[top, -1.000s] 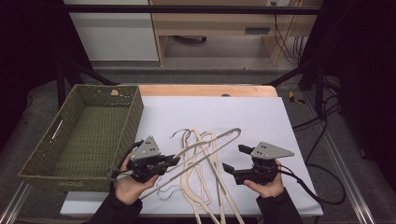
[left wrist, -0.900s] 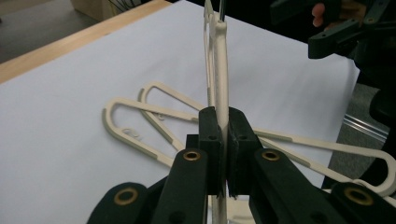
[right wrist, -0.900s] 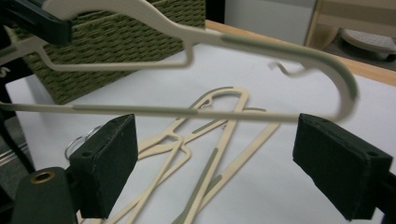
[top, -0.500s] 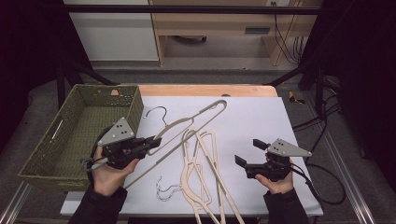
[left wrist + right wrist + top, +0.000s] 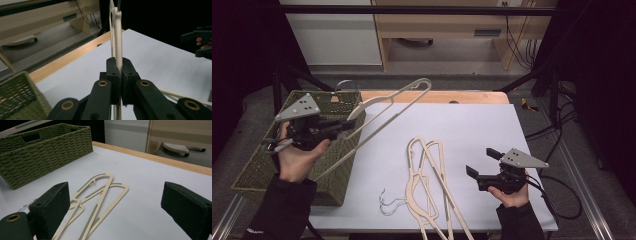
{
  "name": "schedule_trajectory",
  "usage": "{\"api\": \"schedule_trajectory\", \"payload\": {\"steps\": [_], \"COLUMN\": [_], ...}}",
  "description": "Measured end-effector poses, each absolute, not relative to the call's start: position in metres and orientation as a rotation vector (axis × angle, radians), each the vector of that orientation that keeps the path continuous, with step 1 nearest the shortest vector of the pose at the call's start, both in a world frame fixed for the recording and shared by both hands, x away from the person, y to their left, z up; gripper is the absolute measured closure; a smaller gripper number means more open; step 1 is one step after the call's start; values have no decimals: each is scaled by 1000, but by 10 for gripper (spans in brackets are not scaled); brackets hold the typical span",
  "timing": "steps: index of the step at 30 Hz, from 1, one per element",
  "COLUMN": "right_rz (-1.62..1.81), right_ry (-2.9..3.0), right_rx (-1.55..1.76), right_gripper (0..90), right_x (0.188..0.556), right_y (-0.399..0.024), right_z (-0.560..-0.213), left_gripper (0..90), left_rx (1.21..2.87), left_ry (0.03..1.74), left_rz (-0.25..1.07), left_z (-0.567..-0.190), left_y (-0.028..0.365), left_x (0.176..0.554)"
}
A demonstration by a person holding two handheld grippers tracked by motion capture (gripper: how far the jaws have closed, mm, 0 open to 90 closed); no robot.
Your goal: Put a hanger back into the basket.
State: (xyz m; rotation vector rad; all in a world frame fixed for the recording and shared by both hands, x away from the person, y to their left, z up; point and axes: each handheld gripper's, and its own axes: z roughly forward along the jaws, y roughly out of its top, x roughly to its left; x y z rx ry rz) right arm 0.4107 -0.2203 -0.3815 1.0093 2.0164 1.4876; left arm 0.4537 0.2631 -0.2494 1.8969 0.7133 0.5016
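the left tool (image 5: 343,125) is clamped on a cream hanger (image 5: 384,107), held in the air over the green woven basket (image 5: 272,165), its long axis slanting up and away toward the counter's far edge. the basket lies directly below, so a drop looks likely. the right tool (image 5: 479,162), jaws wide apart and holding nothing, hovers beside two more hangers (image 5: 432,175) lying on the white counter (image 5: 472,125). the room behind is dark.
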Motion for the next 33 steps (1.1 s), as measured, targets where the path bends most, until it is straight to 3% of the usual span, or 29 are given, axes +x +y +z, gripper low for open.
{"api": "schedule_trajectory", "payload": {"steps": [14, 33], "right_rz": [1475, 1467], "right_ry": [2029, 2028], "right_rx": [1011, 1011], "right_gripper": [83, 81], "right_x": [413, 413], "right_y": [-217, -216], "right_z": [-384, -385], "left_gripper": [861, 861], "left_rx": [1909, 1908], "left_ry": [813, 1010], "left_rz": [616, 611], "left_z": [-252, -295], "left_y": [344, 416], "left_x": [482, 502]}}
